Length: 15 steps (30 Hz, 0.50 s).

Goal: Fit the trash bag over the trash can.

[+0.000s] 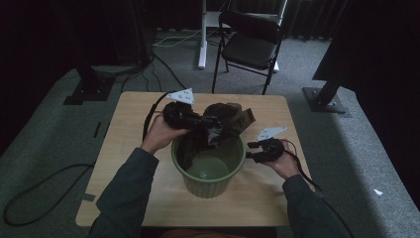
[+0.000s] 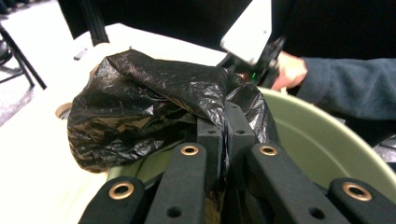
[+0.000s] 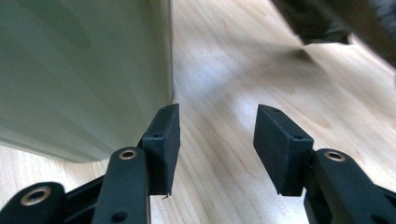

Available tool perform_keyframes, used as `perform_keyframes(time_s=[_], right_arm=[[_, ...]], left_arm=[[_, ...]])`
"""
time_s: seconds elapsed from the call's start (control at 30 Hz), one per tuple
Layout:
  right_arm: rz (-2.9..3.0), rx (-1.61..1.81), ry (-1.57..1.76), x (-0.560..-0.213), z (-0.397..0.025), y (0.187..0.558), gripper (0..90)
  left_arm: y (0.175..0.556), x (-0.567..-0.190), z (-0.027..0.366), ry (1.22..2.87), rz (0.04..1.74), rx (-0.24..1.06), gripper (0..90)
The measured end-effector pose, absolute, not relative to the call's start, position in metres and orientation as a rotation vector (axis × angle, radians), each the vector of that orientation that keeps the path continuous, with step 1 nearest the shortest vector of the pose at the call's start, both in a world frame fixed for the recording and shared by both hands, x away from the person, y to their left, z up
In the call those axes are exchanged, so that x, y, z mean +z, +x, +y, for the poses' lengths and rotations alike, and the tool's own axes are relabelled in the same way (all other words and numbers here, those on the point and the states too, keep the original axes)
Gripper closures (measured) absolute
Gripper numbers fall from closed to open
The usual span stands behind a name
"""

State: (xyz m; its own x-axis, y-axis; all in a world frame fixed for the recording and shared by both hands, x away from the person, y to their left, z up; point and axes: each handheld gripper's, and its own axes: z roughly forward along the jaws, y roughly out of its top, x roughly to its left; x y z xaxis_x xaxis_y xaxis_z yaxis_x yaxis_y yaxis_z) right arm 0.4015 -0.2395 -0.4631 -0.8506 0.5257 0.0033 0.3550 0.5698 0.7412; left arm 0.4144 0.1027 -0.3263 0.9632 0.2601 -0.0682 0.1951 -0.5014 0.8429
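At the centre of the high view, the left gripper [image 1: 210,130] is clamping its jaws on the black bag [image 1: 225,121], apparently draping over the green bin's [image 1: 208,181] rim. The right gripper [image 1: 253,150], jaws standing apart, is hovering right of the bin above the tabletop [image 1: 129,148].

Dark blue-grey sleeves [image 1: 130,193], black claws [image 1: 214,125]
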Motion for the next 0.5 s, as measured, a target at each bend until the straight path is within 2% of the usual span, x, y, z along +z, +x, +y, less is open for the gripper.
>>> perform_keyframes(time_s=[0.5], right_arm=[[2.428, 1.202, 0.757, -0.435, -0.248, 0.399, 40.3]], left_arm=[[0.416, -0.331, 0.112, 2.125, 0.353, 0.097, 87.0]])
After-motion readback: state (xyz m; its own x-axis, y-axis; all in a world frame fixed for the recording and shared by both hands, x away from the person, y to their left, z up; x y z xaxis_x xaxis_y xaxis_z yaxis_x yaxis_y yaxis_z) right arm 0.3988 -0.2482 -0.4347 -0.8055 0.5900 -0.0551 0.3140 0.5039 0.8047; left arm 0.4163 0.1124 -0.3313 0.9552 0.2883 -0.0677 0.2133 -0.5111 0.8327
